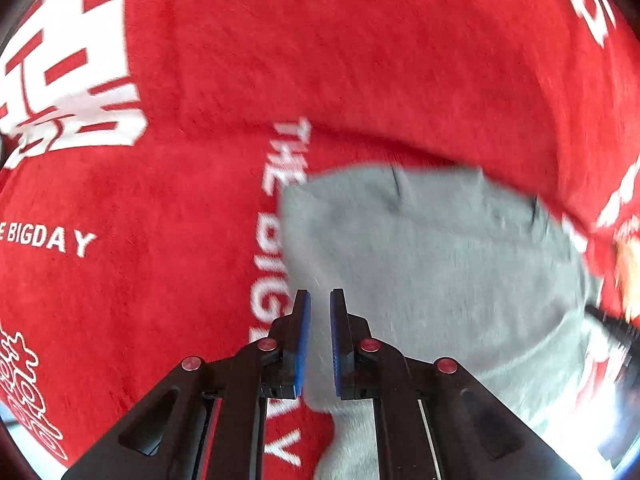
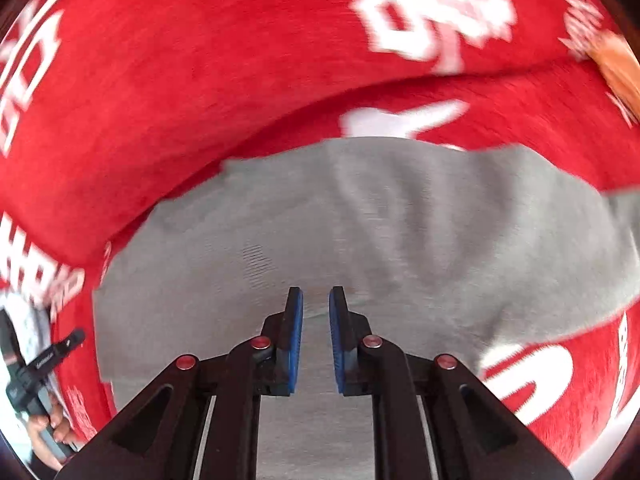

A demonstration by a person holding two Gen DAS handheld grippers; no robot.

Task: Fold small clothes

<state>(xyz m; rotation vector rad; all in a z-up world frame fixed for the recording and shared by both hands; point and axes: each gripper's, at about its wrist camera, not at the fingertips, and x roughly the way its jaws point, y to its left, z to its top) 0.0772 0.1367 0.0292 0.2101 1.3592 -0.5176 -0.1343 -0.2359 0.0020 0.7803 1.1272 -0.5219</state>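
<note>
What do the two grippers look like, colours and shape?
Both match. The left gripper and the right gripper each have two black fingers lined with blue ridged pads, mounted on black angular linkage arms joined by round red-capped pivots. No cables or sleeves show.

Red cloth (image 1: pixel 200 220) with white print fills nearly the whole frame; "THE BIGDAY" (image 1: pixel 52 240) reads at middle left and again vertically down the centre, with large white characters at upper left and a white ornament at lower left. Grey garment (image 1: pixel 432 264) lies over the red cloth from centre to lower right, blurred, with a fold ridge running across the red cloth just above it. Left gripper (image 1: pixel 320 312) rises from bottom centre, black arms with red rivets and blue pads (image 1: pixel 304 340), jaws drawn close with a narrow gap, grey fabric showing in the gap and beneath the tips. Blurred dark object at right edge, unclear.
</note>
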